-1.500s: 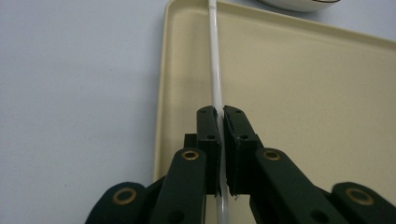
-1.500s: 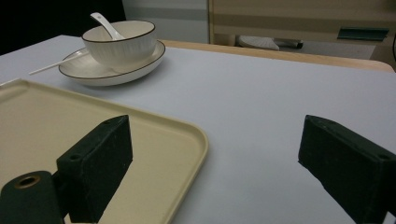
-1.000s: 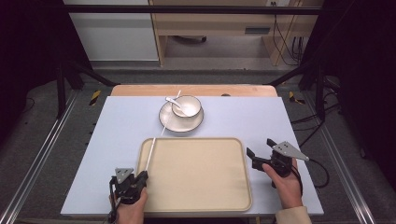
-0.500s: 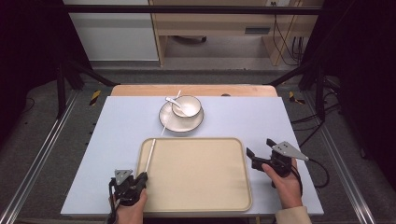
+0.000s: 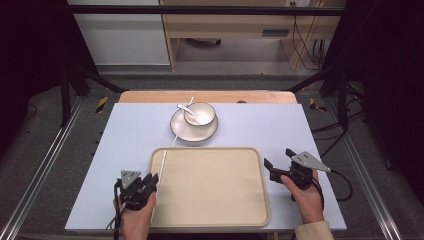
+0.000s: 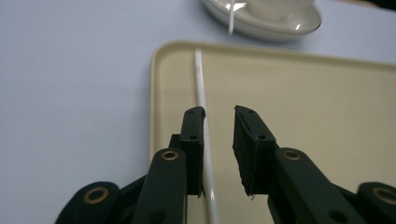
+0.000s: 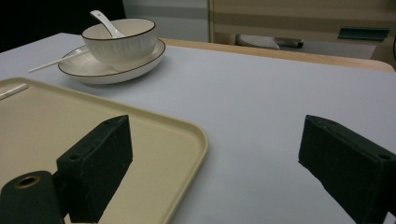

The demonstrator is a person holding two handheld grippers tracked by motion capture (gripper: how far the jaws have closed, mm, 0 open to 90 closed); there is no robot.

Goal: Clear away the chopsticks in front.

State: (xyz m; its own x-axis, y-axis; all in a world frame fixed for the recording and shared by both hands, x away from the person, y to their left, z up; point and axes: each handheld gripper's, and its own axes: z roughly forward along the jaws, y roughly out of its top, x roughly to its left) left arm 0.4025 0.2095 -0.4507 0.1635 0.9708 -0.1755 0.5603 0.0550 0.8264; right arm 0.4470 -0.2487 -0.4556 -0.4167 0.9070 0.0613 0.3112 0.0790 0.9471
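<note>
Glossy ceramic bowl; smooth matt plastic tray; matt table.

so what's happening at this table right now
A person holds a gripper in each hand at a beige tray. The left gripper is open around a white chopstick lying along the tray's left edge. The right gripper is open by the tray's right side. Beyond sits a bowl with a spoon on a plate.

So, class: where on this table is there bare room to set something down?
The tray is bare apart from a white stick along its left edge. The mat is free right of the plate and left of it. It is crowded where the bowl stands.
</note>
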